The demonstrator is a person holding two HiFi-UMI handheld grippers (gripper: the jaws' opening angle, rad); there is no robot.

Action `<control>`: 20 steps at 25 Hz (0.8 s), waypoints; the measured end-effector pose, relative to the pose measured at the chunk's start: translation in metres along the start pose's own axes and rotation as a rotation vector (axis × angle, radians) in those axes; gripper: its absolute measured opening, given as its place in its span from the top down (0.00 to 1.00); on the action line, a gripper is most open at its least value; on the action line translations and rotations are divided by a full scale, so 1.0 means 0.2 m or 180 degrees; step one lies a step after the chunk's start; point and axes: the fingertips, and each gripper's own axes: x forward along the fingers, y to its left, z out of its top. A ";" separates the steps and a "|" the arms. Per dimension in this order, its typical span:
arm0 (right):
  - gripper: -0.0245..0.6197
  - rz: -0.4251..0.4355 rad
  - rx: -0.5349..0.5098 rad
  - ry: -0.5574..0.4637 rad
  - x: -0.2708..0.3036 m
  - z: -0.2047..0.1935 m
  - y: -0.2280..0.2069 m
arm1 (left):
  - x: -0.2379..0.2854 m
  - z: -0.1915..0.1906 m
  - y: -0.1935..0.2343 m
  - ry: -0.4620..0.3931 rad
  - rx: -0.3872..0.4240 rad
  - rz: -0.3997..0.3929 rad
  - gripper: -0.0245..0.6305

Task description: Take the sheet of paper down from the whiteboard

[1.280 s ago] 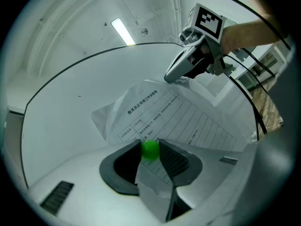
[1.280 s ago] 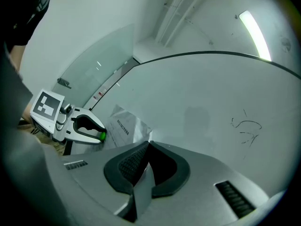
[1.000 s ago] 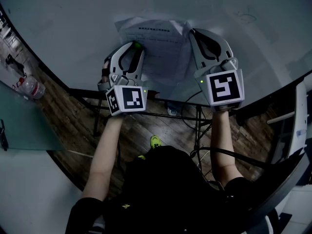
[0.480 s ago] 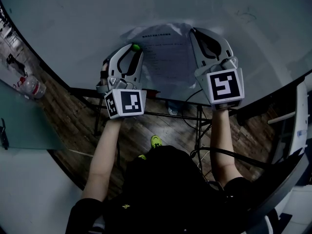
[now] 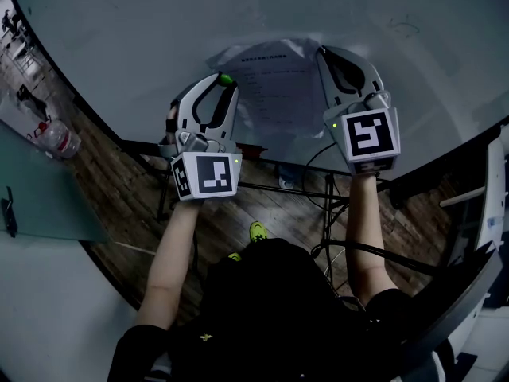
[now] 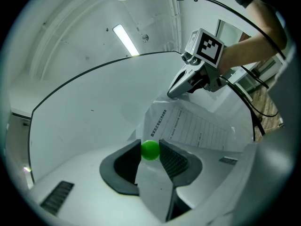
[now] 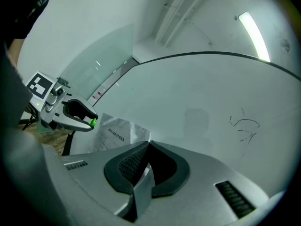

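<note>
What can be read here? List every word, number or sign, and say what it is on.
Sheet of paper: printed heading and lines, too small to read.
Whiteboard: a pen scribble, no legible word.
Bottle: red label, blurred.
Nothing can be quoted.

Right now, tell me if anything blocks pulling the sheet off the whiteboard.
Nothing visible does. The left gripper holds the green magnet between its jaws, beside the sheet; the right gripper pinches the sheet's edge.
</note>
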 end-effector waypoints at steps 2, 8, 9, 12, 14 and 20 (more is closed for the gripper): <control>0.97 -0.0010 -0.0033 0.0029 0.00 0.00 0.00 | -0.01 0.01 0.00 -0.0006 -0.0008 -0.0005 0.76; 0.97 -0.0015 -0.0017 0.0103 0.00 -0.01 0.00 | -0.06 0.03 0.01 -0.0028 -0.0019 -0.0038 0.76; 0.97 -0.0017 -0.0019 0.0125 0.00 -0.01 0.00 | -0.06 0.04 0.01 -0.0030 -0.0023 -0.0049 0.76; 0.97 0.0008 0.0032 0.0133 -0.01 -0.03 0.01 | -0.09 0.05 0.01 -0.0036 -0.0036 -0.0077 0.76; 0.97 0.0032 0.0129 0.0145 -0.02 -0.04 0.02 | -0.11 0.05 0.00 -0.0031 -0.0040 -0.0098 0.76; 0.97 0.0003 0.0236 0.0164 -0.08 -0.04 0.06 | -0.18 0.04 -0.02 -0.0012 -0.0066 -0.0186 0.76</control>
